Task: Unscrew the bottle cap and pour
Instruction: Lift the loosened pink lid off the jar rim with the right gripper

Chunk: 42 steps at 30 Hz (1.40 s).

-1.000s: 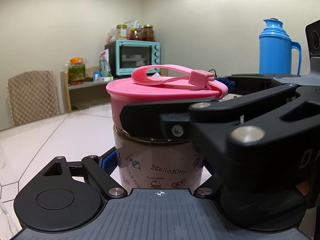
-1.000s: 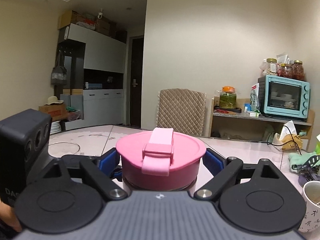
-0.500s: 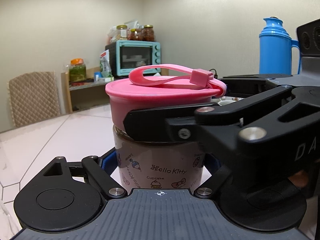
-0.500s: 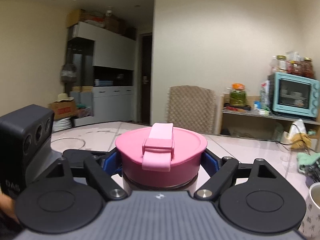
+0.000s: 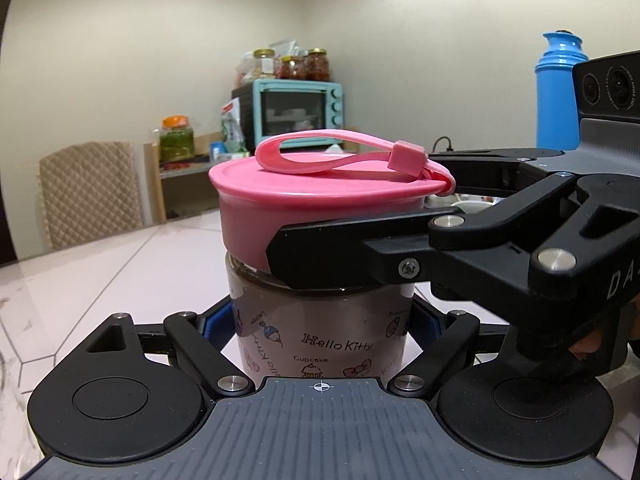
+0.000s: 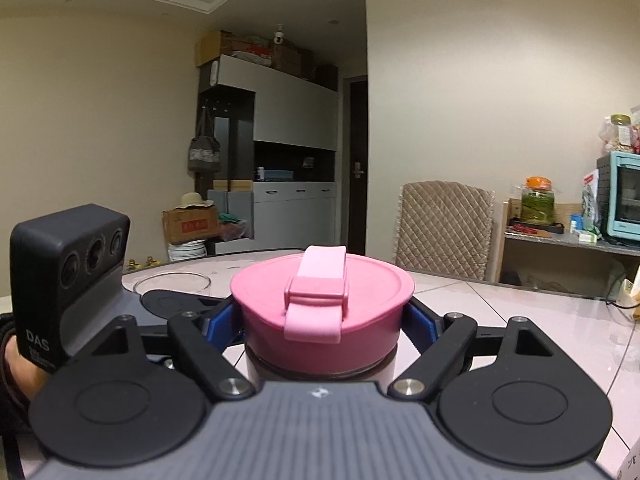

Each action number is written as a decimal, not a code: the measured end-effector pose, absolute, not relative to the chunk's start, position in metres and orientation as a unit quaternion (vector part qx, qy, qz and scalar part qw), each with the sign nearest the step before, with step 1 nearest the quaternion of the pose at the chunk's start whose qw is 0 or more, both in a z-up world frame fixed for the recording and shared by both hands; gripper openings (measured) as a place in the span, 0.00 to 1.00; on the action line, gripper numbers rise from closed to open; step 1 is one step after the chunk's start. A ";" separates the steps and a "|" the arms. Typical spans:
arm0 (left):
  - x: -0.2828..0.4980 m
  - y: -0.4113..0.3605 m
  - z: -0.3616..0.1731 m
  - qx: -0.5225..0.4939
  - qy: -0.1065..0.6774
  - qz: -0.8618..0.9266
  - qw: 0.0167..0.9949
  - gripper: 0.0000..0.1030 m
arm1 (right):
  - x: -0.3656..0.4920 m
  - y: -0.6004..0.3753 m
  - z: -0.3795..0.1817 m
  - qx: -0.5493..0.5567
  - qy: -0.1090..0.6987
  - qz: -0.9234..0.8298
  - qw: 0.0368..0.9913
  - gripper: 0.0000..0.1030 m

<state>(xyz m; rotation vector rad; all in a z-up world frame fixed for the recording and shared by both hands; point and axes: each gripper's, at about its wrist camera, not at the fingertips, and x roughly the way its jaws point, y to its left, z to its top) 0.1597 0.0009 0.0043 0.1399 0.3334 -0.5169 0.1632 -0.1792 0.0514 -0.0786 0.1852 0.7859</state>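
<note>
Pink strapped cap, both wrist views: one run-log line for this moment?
stage: cap still on | left gripper: shut on Hello Kitty glass bottle | right gripper: shut on pink strapped cap | pour: not begun

Bottles: one (image 5: 320, 332), lower centre, printed body. Pink caps: one (image 5: 320, 196), with one strap loop (image 5: 340, 152). Tools: two (left tool (image 5: 320, 320); right tool (image 6: 324, 320)). Blue flasks: one (image 5: 558, 92), upper right. Toaster ovens: one (image 5: 298, 110), centre. Jars atop the oven: three (image 5: 292, 64). Green-filled jars: one (image 5: 177, 138). Quilted chairs: one (image 5: 90, 192), left. Desks: one (image 5: 132, 276).
</note>
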 end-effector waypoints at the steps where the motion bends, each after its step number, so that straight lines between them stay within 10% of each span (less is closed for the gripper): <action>1: 0.158 0.001 0.005 0.068 0.164 -0.251 0.951 0.87 | 0.163 -0.180 0.052 -0.035 0.090 0.386 0.917 0.82; 42: 0.150 -0.001 0.009 0.037 0.165 -0.178 0.969 0.87 | 0.164 -0.171 0.056 -0.030 0.051 0.423 0.904 0.82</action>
